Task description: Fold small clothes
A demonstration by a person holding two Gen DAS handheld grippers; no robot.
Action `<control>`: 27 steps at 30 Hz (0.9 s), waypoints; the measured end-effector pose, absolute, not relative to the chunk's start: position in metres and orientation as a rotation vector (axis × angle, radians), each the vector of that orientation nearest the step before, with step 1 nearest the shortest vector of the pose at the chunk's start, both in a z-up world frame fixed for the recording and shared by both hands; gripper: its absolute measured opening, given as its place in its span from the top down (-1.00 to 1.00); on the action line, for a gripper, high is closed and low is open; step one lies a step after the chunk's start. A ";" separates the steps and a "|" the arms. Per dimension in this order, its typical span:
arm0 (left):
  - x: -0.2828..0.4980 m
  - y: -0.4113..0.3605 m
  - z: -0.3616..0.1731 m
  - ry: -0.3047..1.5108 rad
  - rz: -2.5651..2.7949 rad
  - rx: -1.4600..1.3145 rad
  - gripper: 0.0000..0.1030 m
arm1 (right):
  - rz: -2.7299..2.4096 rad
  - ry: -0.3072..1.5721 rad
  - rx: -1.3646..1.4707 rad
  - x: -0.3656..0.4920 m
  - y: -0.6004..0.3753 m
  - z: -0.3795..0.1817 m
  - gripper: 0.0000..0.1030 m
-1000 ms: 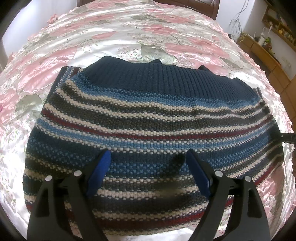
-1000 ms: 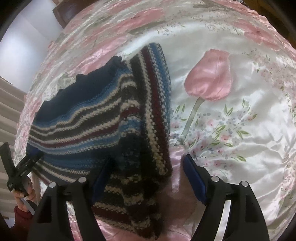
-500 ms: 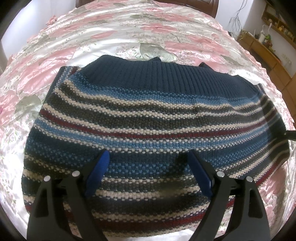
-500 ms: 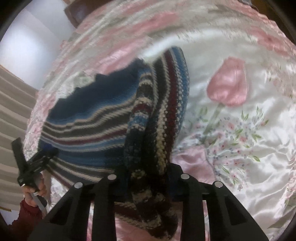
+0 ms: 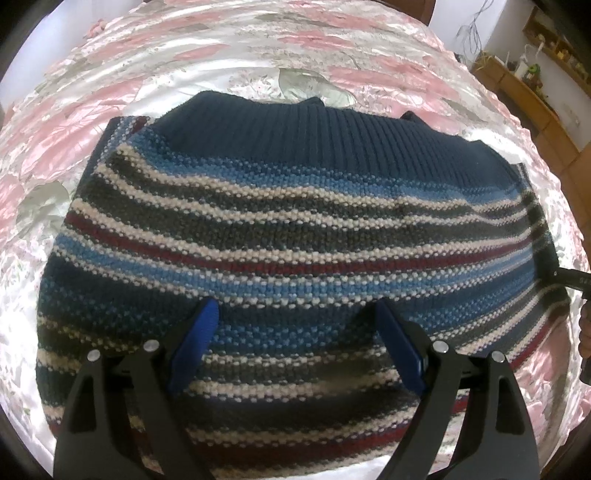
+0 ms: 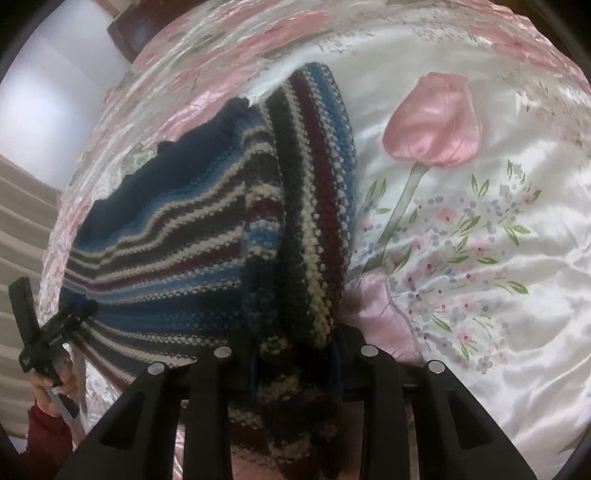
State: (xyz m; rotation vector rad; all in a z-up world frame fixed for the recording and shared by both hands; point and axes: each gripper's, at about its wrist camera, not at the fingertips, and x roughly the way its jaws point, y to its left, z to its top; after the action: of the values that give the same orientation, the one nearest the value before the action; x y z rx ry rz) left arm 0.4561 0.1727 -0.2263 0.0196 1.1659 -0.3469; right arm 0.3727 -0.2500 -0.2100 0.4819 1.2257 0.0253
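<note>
- Left wrist view: striped knit sweater point(image 5: 295, 236) lies flat on a bed covered by a satin floral bedspread point(image 5: 155, 62), pink flowers on white; sweater fills the centre of frame, navy ribbed band at 12 o'clock.
- Room, left wrist view: wooden shelf unit point(image 5: 532, 92) with small items at 2 o'clock, white wall behind it, cables hanging near the corner.
- Right wrist view: large pink tulip print point(image 6: 432, 122) at 1 o'clock on the bedspread, dark wooden headboard point(image 6: 122, 29) at 11 o'clock, pale wall beside it.
- Left gripper point(image 5: 295, 354) jaws spread wide, blue pads over the sweater's near hem at 6 o'clock, nothing between them; contact with the knit unclear.
- Right gripper point(image 6: 295, 365) jaws closed in tight on a bunched fold of the sweater's side, raised off the bed, fabric hanging between the fingers at 6 o'clock.
- Right wrist view also shows the left gripper at 8 o'clock, held by a hand point(image 6: 51, 384) in a red sleeve.
- Versus 1.0 s ago: right gripper was wide open beside the folded edge, now clamped on it; the edge sits higher and more bunched.
- Left gripper unchanged, same open spread, same spot over the hem; sweater body flat as before.
</note>
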 end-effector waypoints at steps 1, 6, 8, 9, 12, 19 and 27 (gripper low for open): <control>0.456 0.172 -0.227 1.165 -0.345 0.025 -0.66 | 0.023 1.228 0.488 0.374 -0.250 -0.211 0.41; 0.457 0.167 -0.230 1.162 -0.334 0.047 -0.73 | -0.012 1.248 0.508 0.376 -0.251 -0.213 0.41; 0.458 0.166 -0.229 1.167 -0.336 0.043 -0.75 | -0.054 1.281 0.512 0.379 -0.249 -0.209 0.41; 0.459 0.166 -0.228 1.176 -0.337 0.049 -0.75 | -0.075 1.303 0.504 0.382 -0.246 -0.205 0.41; 0.460 0.170 -0.216 1.203 -0.339 0.033 -0.67 | -0.127 1.331 0.473 0.392 -0.234 -0.184 0.42; 0.453 0.217 -0.165 1.149 -0.295 -0.036 -0.64 | -0.084 1.299 0.414 0.417 -0.179 -0.125 0.44; 0.447 0.255 -0.147 1.134 -0.271 -0.081 -0.64 | 0.065 1.286 0.243 0.444 -0.065 -0.098 0.44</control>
State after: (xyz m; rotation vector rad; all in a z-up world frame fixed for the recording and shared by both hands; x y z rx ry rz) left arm 0.4474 0.2551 -0.1467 -0.0815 1.1338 -0.2711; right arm 0.4441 -0.0650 -0.0975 0.2433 1.2856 0.0654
